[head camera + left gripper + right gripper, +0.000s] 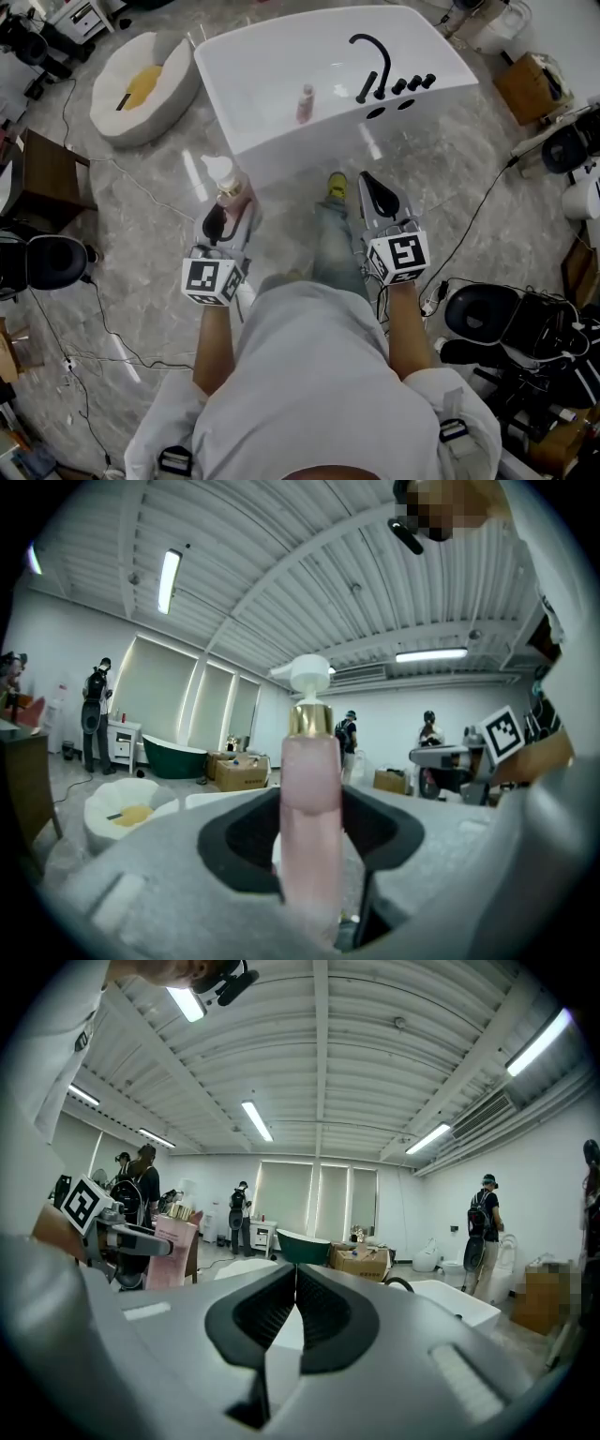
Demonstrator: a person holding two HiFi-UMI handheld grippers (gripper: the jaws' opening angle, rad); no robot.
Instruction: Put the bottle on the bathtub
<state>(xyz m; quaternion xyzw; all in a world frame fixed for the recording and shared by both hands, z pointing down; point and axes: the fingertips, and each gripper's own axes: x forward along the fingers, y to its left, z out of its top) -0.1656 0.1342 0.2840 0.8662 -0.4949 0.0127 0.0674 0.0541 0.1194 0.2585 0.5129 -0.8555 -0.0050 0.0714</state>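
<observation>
While upright, bottle [310, 780] within hand-held gripper [310, 836]

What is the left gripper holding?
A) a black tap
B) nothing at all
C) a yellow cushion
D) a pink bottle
D: the left gripper has its jaws shut on the pink bottle, which stands upright with its pump top up.

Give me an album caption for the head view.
Facing a white bathtub, a person holds a pink pump bottle in the left gripper; the right gripper is shut and empty.
</observation>
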